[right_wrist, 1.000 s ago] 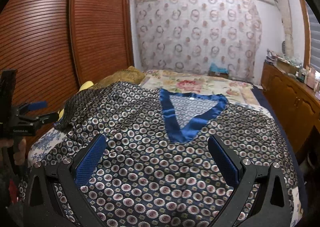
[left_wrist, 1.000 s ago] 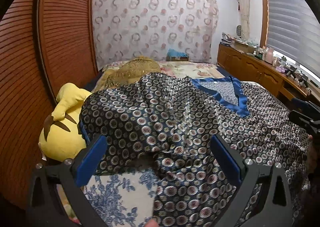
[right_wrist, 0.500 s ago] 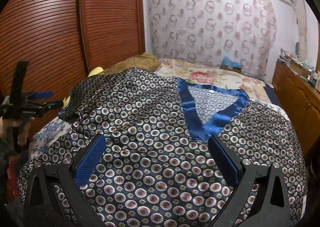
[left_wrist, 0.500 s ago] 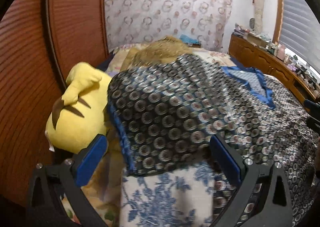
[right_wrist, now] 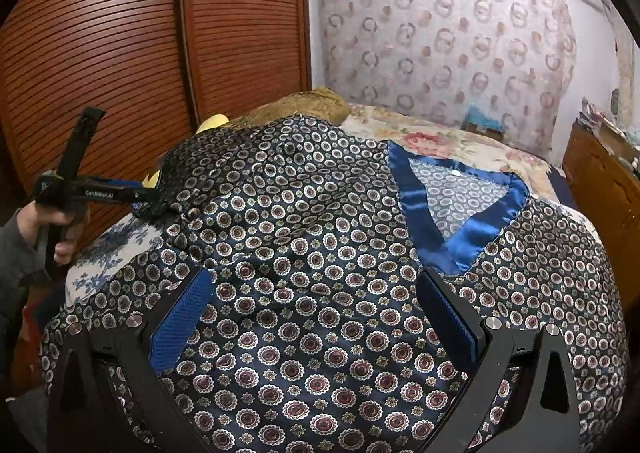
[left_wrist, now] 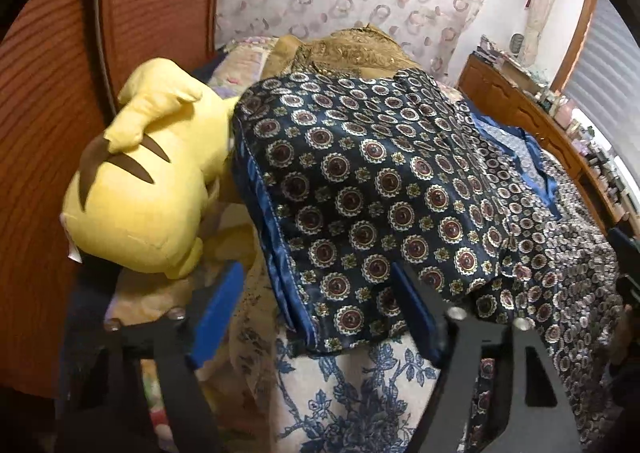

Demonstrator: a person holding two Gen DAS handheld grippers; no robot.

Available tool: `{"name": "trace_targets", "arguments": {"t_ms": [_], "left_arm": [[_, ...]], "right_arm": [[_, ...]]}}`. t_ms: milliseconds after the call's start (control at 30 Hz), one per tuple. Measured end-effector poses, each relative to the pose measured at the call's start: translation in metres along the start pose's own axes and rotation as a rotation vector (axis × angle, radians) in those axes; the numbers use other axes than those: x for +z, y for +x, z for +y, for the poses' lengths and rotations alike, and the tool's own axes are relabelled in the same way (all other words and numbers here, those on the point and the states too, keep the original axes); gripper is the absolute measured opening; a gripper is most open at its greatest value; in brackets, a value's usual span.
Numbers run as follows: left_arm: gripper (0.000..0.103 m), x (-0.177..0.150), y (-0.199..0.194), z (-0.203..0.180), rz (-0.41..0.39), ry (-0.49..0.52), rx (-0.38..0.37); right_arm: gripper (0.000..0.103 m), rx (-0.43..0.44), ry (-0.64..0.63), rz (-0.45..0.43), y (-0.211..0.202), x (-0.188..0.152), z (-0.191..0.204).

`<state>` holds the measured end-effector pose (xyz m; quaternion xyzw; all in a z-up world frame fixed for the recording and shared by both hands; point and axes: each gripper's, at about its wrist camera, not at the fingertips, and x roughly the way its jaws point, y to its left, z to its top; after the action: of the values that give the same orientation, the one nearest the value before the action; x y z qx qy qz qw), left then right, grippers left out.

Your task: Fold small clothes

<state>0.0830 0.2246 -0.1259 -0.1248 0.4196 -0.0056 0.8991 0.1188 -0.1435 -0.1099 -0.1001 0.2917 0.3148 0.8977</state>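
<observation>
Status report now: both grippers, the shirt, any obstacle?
Left gripper open at the sleeve cuff. Right gripper open over the shirt. Shirt spread flat, unfolded. Plush toy touching the sleeve.

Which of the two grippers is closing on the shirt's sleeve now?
The left gripper: the blue-edged sleeve lies between its fingers. The right gripper hovers open above the shirt's front.

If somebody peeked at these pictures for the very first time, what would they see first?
Probably the shiny dark blue top with little circles all over it, spread across the bed, its bright blue V-neck pointing toward the camera. Next, the big yellow plush toy lying at the bed's left edge beside the brown wardrobe doors. The left gripper hangs open at the top's sleeve end.
</observation>
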Motion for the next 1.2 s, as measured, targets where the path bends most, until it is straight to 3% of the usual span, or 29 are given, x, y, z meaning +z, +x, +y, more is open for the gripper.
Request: {"name": "trace_targets", "arguments": {"t_ms": [67, 167, 433, 600, 800, 1033, 1200], "left_arm": [[0.054, 0.0, 0.003, 0.002, 0.013, -0.01, -0.012], [0.043, -0.002, 0.005, 0.0, 0.023, 0.001, -0.018], [0.002, -0.001, -0.001, 0.0, 0.001, 0.051, 0.039], [0.0, 0.007, -0.025, -0.006, -0.088, 0.053, 0.022], [0.0, 0.033, -0.051, -0.043, -0.179, 0.107, -0.042], [0.0, 0.064, -0.06, -0.114, -0.216, 0.229, -0.135], [0.0, 0.07, -0.057, -0.161, -0.194, 0.308, -0.207]], "right_arm": [[0.103, 0.003, 0.001, 0.005, 0.001, 0.0, 0.0], [0.103, 0.006, 0.002, 0.009, 0.002, -0.001, -0.001], [0.103, 0.005, 0.014, 0.013, 0.002, -0.005, -0.004], [0.103, -0.005, 0.035, 0.013, 0.0, -0.007, -0.012], [0.103, -0.024, 0.067, 0.002, -0.007, -0.009, -0.026], [0.103, -0.05, 0.099, -0.016, -0.019, -0.011, -0.041], [0.103, -0.058, 0.111, -0.016, -0.024, -0.017, -0.048]]}}
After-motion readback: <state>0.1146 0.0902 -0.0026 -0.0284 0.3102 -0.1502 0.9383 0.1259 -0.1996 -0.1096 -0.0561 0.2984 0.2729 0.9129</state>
